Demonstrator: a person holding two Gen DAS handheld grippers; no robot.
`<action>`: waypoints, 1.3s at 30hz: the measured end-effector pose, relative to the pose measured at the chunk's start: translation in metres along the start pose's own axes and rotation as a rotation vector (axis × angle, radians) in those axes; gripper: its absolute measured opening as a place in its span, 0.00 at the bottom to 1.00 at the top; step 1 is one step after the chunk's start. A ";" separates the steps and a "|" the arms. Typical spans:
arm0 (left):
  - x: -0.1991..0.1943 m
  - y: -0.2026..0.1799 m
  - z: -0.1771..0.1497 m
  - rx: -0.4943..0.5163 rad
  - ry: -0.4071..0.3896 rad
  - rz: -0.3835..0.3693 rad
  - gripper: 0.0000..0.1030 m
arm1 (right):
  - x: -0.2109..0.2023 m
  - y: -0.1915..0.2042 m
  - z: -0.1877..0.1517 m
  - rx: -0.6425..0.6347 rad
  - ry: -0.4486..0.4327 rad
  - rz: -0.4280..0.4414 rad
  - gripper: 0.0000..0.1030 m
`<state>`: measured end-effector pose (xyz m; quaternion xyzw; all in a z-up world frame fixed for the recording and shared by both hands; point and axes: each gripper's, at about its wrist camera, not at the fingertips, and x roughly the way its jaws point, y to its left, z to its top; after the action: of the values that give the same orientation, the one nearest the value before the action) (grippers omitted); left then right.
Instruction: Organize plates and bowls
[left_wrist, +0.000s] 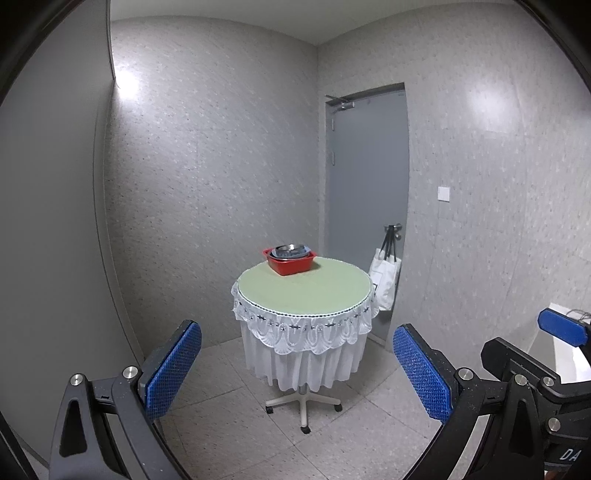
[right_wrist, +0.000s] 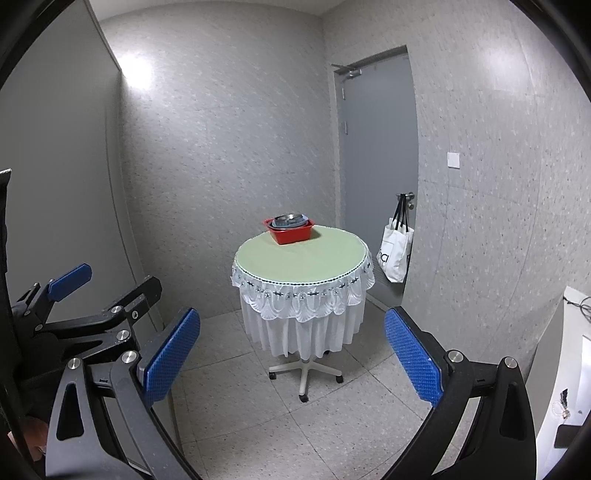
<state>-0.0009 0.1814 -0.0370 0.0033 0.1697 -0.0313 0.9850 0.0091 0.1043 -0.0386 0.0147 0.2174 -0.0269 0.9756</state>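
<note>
Item 1: your left tongs (left_wrist: 297, 369), black frame with blue textured pads. Jaws spread wide, nothing between them, held in the air well apart from the counter. They also show at the left edge of the right wrist view (right_wrist: 107, 291).

Item 2: your right tongs (right_wrist: 291, 356), same black frame and blue pads. Jaws spread wide, holding nothing, likewise well short of the counter. One blue pad and part of the frame appear at the right edge of the left wrist view (left_wrist: 561, 332).

Item 3: round counter (left_wrist: 303, 290) with a pale green top, a white lace-trimmed skirt and a white wheeled pedestal base, standing on the speckled tile floor (left_wrist: 236, 435) ahead of both tongs.

Item 4: red rectangular plastic basin (left_wrist: 290, 263), sitting on the far part of the counter top, left of centre.

Item 5: stack of dishes (left_wrist: 290, 251) nested inside the red basin: a shiny metal bowl on top of bluish-grey plates or bowls. You cannot count the pieces from here.

Item 6: grey door (left_wrist: 364, 177), shut, in the right wall behind the counter.

Item 7: white tote bag with black straps (left_wrist: 384, 280), hanging from the door handle.

Item 8: white wall switch (left_wrist: 443, 193), right of the door.
</note>
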 end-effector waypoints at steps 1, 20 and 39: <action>-0.001 0.001 0.000 -0.001 0.000 -0.001 1.00 | -0.002 0.003 -0.001 -0.001 -0.002 -0.002 0.98; 0.012 0.001 0.009 0.002 -0.003 -0.057 1.00 | -0.011 0.005 -0.004 0.004 0.000 -0.047 0.99; 0.025 -0.007 0.003 0.008 -0.001 -0.048 1.00 | -0.008 0.005 -0.005 0.010 0.013 -0.047 0.99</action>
<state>0.0229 0.1729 -0.0425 0.0031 0.1692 -0.0556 0.9840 -0.0001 0.1095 -0.0394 0.0145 0.2237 -0.0506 0.9732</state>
